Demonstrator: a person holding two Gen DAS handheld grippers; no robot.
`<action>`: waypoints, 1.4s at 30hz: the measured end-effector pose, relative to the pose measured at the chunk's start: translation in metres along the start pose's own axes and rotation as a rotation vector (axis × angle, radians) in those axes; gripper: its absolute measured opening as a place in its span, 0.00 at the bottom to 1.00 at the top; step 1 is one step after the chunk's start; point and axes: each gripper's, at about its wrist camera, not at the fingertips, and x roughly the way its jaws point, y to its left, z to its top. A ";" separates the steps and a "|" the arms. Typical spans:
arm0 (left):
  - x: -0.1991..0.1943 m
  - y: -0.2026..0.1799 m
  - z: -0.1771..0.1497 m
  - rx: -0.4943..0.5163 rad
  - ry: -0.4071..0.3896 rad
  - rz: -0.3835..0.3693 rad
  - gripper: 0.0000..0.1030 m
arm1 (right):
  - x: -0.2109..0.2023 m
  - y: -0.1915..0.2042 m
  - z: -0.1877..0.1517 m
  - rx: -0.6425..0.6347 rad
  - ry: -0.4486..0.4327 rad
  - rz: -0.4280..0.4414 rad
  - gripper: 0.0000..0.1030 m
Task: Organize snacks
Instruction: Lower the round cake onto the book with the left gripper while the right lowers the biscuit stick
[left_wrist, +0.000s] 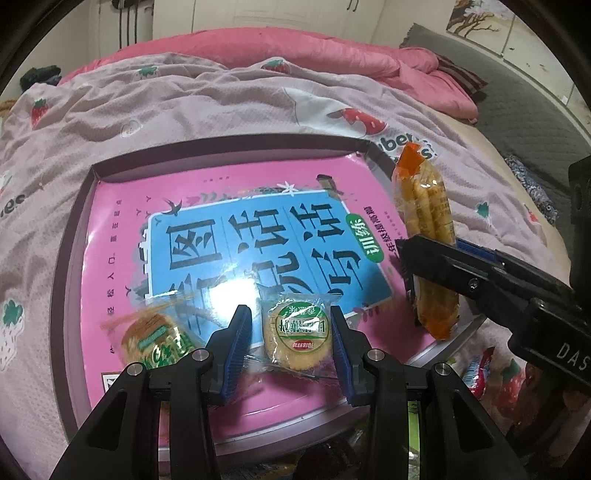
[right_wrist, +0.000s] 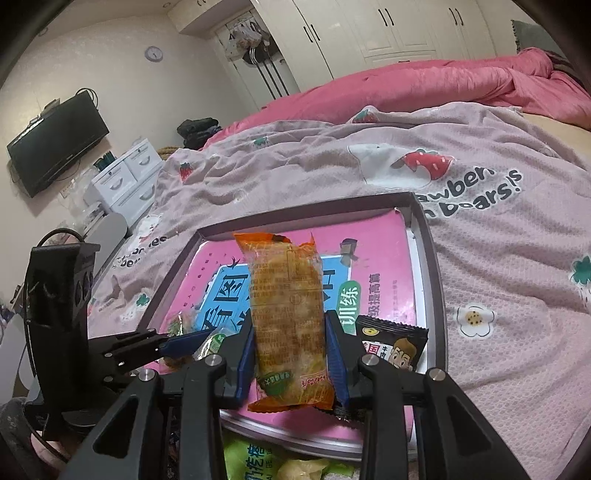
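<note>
The right gripper (right_wrist: 290, 354) pinches a long orange-and-clear plastic pack of golden roll biscuits (right_wrist: 286, 314) between its blue pads, held upright above the near right part of a shallow grey-rimmed tray (left_wrist: 74, 236) whose floor is a glossy pink sheet printed with a blue panel. The left gripper (left_wrist: 291, 345) has its blue pads closed on the clear wrapper of a round biscuit with a green-and-white label (left_wrist: 297, 338), low over the tray's near edge.

Just to the left of that biscuit a second round biscuit in a clear, green-printed wrapper (left_wrist: 155, 341) lies on the tray floor. A black snack packet with a cartoon face (right_wrist: 391, 349) lies at the tray's near right, close behind the roll pack. The tray sits on a pale pink strawberry-print blanket (right_wrist: 498, 258) over a bed.

The step in hand looks like placing: both snacks are carried over the tray, neither yet released. The next move likely calls for lowering each onto bare pink floor, the round biscuit beside its twin, the roll pack laid flat clear of the black packet, then parting the pads.
</note>
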 end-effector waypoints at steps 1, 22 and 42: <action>0.000 0.000 0.000 0.001 0.001 0.000 0.42 | 0.001 0.001 -0.001 -0.006 0.006 0.000 0.34; 0.000 0.003 -0.002 0.026 0.006 0.044 0.42 | 0.020 0.002 -0.016 -0.049 0.088 -0.064 0.34; -0.001 0.002 -0.001 0.036 0.015 0.034 0.43 | 0.022 0.004 -0.017 -0.063 0.102 -0.062 0.35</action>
